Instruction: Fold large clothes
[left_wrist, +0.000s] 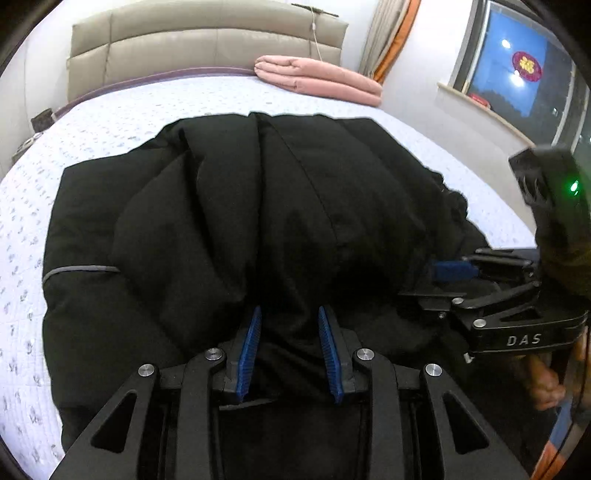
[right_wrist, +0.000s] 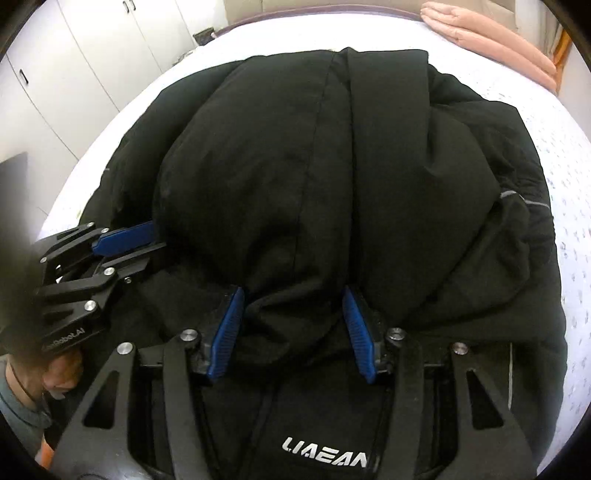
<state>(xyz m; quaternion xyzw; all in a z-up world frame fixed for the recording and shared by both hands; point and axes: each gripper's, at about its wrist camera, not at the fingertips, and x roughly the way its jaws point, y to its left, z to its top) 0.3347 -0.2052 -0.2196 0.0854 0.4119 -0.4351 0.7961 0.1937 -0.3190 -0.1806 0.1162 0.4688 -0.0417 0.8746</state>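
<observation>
A large black padded jacket (left_wrist: 229, 221) lies on the bed, its upper layer doubled over into a thick rounded fold; it also fills the right wrist view (right_wrist: 295, 166). My left gripper (left_wrist: 290, 317) is open, its blue pads astride the near edge of the fold with black cloth between them. My right gripper (right_wrist: 293, 302) is open too, pads either side of a bunched part of the same fold. The right gripper shows in the left wrist view (left_wrist: 454, 269) at the right. The left gripper shows in the right wrist view (right_wrist: 125, 240) at the left. White lettering (right_wrist: 325, 456) marks the jacket's lower layer.
The bed (left_wrist: 110, 122) has a pale patterned quilt and a beige padded headboard (left_wrist: 207, 40). A folded pink blanket (left_wrist: 317, 77) lies at the head of the bed. A window (left_wrist: 517, 74) is at the right. White wardrobe doors (right_wrist: 92, 48) stand beyond the bed.
</observation>
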